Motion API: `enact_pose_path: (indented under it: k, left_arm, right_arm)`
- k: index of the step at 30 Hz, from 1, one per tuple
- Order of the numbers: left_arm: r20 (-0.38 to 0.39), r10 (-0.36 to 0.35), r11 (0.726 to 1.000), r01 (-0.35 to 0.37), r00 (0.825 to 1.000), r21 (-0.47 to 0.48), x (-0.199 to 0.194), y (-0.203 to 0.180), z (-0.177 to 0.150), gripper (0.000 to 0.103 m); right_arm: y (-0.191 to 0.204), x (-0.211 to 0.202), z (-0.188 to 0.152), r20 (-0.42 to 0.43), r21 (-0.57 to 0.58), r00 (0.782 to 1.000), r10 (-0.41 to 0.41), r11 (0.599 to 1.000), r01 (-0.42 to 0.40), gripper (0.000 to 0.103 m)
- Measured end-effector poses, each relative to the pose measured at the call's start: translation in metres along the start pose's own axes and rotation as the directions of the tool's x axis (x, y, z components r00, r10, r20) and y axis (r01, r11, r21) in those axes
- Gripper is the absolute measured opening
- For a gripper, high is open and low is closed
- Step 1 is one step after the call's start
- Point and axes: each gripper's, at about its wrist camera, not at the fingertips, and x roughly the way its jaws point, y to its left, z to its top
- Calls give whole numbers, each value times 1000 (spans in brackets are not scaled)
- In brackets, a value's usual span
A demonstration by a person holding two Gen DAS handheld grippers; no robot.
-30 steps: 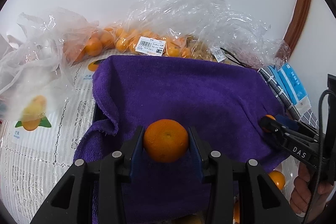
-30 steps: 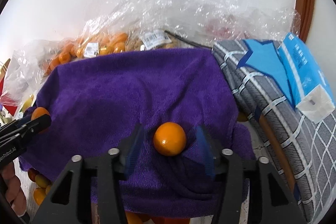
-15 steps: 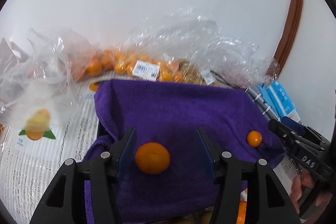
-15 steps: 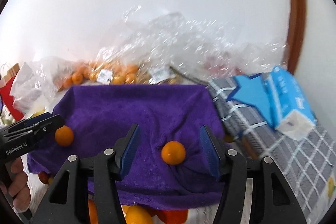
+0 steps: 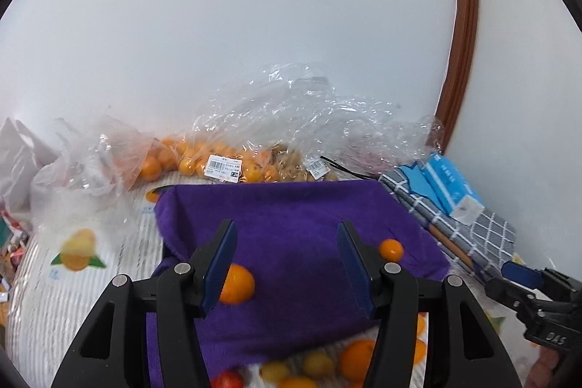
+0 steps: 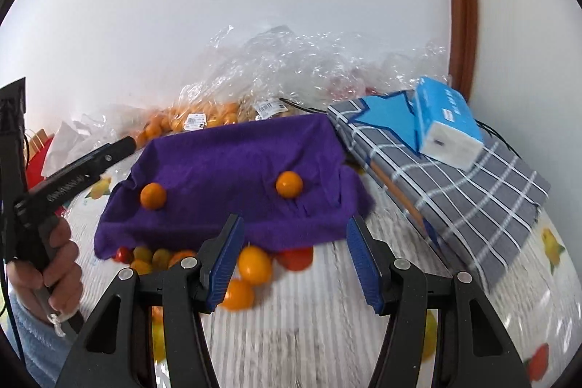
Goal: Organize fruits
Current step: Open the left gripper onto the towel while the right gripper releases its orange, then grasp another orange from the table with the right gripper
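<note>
right wrist view: right gripper (image 6: 294,257) jaws wide, empty. loose pile of round orange and yellow fruits (image 6: 251,266) lower centre, nearer its left finger. left gripper (image 5: 287,264) wide, empty. 2 small oranges (image 6: 153,195) on purple towel (image 6: 232,166).

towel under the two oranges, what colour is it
Purple towel; clearest in the right wrist view.

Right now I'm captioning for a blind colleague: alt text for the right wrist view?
The open right hand-held gripper hangs over loose oranges and tomatoes beside a purple terry towel carrying two small oranges.
</note>
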Motion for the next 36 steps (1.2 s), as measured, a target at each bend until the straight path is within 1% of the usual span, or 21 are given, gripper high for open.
enact_pose_path:
  k: [4,7,10,13,16,19,21,24,26,27,30,34,36]
  left_arm:
    - [-11,-4,999,3,1000,-44,-27,9,-11,55]
    - [-53,20,996,-25,998,-84,-41,20,-25,55]
    - [-74,40,995,-47,996,-90,-52,29,-40,55]
    - [-94,62,994,-71,994,-88,-60,36,-53,55]
    - [-112,89,993,-96,990,-65,-65,42,-66,55]
    - [-154,82,993,-93,985,-66,-62,49,-80,55]
    - [-163,77,993,-91,984,-79,-61,55,-87,55]
    - [-163,54,991,-74,985,-115,-59,65,-97,55]
    - [-163,38,988,-62,986,-141,-56,73,-102,55]
    - [-165,36,986,-62,986,-153,-55,76,-104,55]
    - [-178,43,981,-76,983,-181,-52,82,-107,54]
    - [-163,48,974,-82,985,-213,-54,87,-109,55]
    - [-164,56,973,-91,985,-213,-53,87,-109,55]
  right_arm:
    - [-1,-19,-12,11,-3,1000,-3,1000,3,59]
    - [-1,-27,-24,-4,6,1000,13,1000,-13,59]
    - [2,-30,-32,-31,12,999,38,999,-38,59]
    - [11,-32,-35,-25,11,998,58,998,-58,59]
    - [25,-32,-37,-20,-19,998,52,998,-52,59]
    - [34,-28,-41,-31,-37,998,61,997,-62,59]
    - [37,-25,-47,-41,-62,997,58,996,-60,59]
    - [39,-18,-56,-61,-92,997,39,995,-44,59]
    - [38,-13,-60,-77,-93,996,36,995,-43,58]
    - [36,-8,-61,-91,-86,995,42,995,-50,56]
    - [36,8,-63,-119,-84,991,56,994,-67,52]
    - [42,28,-63,-145,-90,987,73,992,-87,52]
    - [46,38,-62,-160,-98,984,74,991,-91,52]
